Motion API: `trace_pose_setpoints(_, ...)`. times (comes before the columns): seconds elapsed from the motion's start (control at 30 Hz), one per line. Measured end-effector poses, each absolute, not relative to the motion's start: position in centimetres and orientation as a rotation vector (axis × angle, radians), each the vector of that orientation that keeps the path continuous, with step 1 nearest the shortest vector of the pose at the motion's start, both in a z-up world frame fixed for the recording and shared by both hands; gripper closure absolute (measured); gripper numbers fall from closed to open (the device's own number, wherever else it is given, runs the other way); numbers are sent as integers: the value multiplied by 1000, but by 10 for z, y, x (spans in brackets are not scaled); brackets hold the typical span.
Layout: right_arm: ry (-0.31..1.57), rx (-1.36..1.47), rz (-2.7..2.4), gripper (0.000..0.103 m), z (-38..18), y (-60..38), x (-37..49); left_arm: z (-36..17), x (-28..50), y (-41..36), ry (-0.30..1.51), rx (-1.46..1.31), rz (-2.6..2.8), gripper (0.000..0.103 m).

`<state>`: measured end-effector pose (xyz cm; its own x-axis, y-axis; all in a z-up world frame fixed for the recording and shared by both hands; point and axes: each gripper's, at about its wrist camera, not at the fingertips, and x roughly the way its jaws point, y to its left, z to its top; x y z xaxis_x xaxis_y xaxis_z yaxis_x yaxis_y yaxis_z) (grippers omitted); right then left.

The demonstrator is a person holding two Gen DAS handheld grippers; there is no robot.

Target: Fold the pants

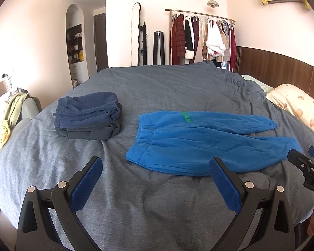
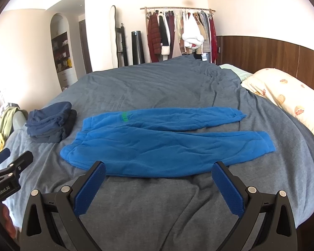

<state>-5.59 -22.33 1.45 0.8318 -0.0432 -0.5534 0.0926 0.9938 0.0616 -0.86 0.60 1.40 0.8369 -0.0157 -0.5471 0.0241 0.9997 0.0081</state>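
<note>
While blue pants (image 2: 157, 142) lie flat, both tools (image 1: 156, 168) (image 2: 158, 172) gape wide, empty.

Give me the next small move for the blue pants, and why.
Probably bring both tongs forward and down to the near leg's edge of the blue pants. They lie flat, unfolded, legs apart on the bed; the left tongs and right tongs are open, empty, just short of the fabric.

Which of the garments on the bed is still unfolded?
The bright blue pants, spread flat with both legs stretched toward the pillow. The dark blue garments beside their waistband sit folded in a stack.
</note>
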Motion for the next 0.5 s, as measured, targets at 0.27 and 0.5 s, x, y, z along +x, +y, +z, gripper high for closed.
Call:
trace_pose_setpoints(0.27, 585, 86, -72, 0, 14, -223, -56, 14, -9, 6, 578, 15, -20, 0)
trace_pose_setpoints(0.5, 586, 86, -67, 0, 14, -223, -56, 16, -8, 6, 576, 10, -16, 0)
